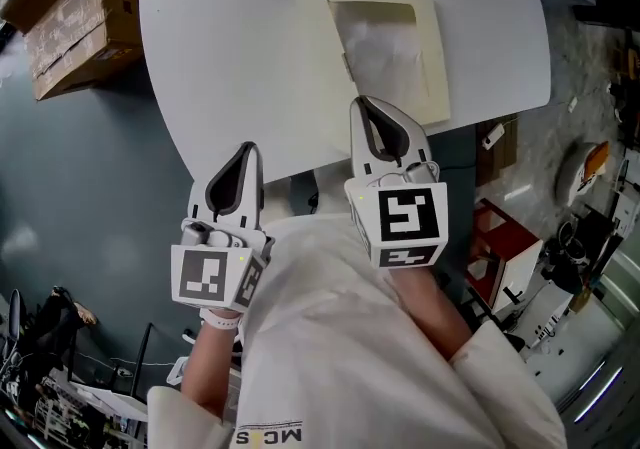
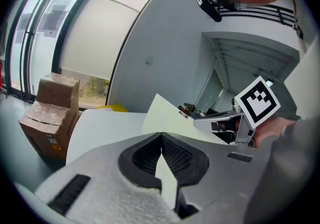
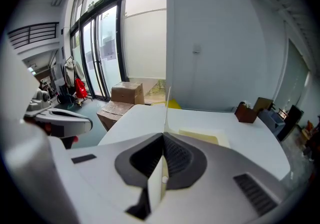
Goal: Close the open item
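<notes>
cream folder [image 1: 432,57] lies open mid-table [image 1: 220,37], its cover [image 1: 322,47] stood upright on the left side. r gripper [image 1: 362,105] is clamped on the cover's near edge, prob to swing it right over the base. l gripper [image 1: 248,149] is pinched together w/ nothing in it, parked off the near edge.

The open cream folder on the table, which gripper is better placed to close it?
Right. The right gripper is shut on the raised cover of the folder and could swing it down. The left gripper is shut, empty, near the table edge.
</notes>
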A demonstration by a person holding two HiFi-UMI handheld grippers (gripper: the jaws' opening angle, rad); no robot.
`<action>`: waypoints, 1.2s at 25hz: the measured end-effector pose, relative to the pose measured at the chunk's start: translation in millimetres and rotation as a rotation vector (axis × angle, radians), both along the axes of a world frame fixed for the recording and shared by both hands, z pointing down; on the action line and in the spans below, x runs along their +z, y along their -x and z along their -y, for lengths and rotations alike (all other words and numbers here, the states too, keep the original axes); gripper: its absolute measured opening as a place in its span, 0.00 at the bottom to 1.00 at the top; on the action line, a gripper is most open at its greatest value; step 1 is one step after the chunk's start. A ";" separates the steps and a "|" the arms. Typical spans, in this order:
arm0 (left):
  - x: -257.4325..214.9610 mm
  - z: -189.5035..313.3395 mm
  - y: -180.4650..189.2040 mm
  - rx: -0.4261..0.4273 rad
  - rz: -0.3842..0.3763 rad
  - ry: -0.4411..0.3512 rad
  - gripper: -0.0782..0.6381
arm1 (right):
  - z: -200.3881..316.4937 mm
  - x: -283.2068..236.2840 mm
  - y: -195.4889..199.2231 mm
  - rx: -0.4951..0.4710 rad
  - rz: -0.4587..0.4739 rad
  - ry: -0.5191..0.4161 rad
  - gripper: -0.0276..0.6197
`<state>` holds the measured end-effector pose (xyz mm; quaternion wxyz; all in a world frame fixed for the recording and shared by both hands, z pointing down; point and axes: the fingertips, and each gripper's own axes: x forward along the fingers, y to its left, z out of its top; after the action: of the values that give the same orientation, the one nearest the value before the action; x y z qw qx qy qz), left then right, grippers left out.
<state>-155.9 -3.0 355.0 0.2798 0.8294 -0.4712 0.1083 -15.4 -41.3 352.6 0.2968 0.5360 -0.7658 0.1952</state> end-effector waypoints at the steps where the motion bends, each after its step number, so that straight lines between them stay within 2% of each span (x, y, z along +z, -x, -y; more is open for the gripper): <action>1: -0.4 2.1 -7.0 0.011 0.003 -0.001 0.14 | 0.8 0.6 -7.9 0.004 0.001 0.001 0.07; 10: -0.8 22.8 -78.8 0.106 0.027 0.004 0.14 | 12.5 12.1 -86.1 0.074 0.030 0.009 0.07; 20: 21.8 42.3 -161.2 0.226 0.057 0.058 0.14 | 27.3 45.8 -165.6 0.151 0.073 0.075 0.07; 30: 53.6 60.7 -217.9 0.261 0.080 0.104 0.14 | 30.1 98.5 -215.0 0.155 0.088 0.163 0.09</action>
<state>62.0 -63.7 408.5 0.2872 0.8630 -0.3639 0.2010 199.6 -71.4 451.2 0.2895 0.5587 -0.7160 0.3022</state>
